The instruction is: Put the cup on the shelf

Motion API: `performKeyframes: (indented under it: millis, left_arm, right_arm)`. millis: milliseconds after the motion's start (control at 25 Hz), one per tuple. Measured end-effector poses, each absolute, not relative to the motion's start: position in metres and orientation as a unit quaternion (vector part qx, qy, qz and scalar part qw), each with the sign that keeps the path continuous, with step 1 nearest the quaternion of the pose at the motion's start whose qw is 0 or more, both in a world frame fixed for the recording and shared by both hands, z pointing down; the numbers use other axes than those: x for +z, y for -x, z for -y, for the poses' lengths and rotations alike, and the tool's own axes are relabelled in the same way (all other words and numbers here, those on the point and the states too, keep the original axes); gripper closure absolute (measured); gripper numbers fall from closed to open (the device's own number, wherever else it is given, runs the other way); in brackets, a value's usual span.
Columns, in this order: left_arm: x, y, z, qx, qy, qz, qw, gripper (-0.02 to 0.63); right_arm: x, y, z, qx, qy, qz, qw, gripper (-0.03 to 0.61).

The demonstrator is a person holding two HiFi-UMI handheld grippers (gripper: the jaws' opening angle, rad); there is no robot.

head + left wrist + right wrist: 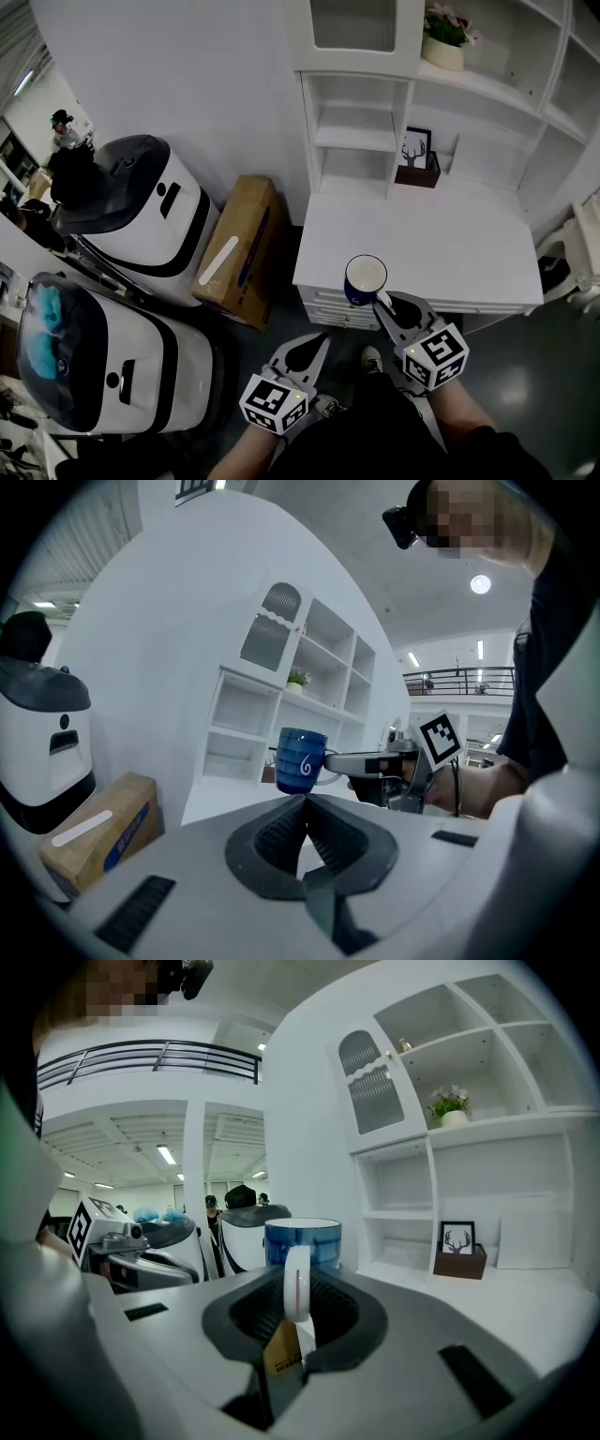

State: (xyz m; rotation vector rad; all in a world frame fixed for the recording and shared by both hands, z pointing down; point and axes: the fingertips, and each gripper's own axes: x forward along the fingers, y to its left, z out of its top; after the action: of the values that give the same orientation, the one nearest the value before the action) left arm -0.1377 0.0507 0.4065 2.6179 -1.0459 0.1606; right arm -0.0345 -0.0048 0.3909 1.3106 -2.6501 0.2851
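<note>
A blue cup point(366, 278) with a white inside hangs upright over the front edge of the white desk top point(441, 248). My right gripper point(383, 306) is shut on its white handle point(296, 1282). In the right gripper view the cup point(303, 1239) sits just beyond the jaws. My left gripper point(307, 349) is lower and to the left, off the desk, with its jaws shut and nothing between them. From the left gripper point(305, 803) view, the cup point(301, 759) shows ahead, held from the right. The white shelf unit point(356, 141) stands behind the desk top with open compartments.
A framed deer picture point(415, 150) in a brown box stands at the back of the desk, and a potted plant point(442, 42) sits on a higher shelf. A cardboard box point(239, 248) and two white machines point(141, 211) point(94, 356) stand on the floor to the left.
</note>
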Motion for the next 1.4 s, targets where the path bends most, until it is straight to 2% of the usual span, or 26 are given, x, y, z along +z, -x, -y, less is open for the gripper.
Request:
performKeyframes:
  millis: [480,1400]
  left_arm:
    - [0.401,0.133,0.014,0.061,-0.901,0.4,0.153,0.609]
    - [0.432,0.074,0.126,0.074,-0.905,0.387,0.158,0.609]
  right_arm:
    - [0.392,0.031,0.081,0.098,-0.408,0.903,0.085,0.532]
    - [0.436,-0.009,0.215,0.101,-0.419,0.897,0.093,0.532]
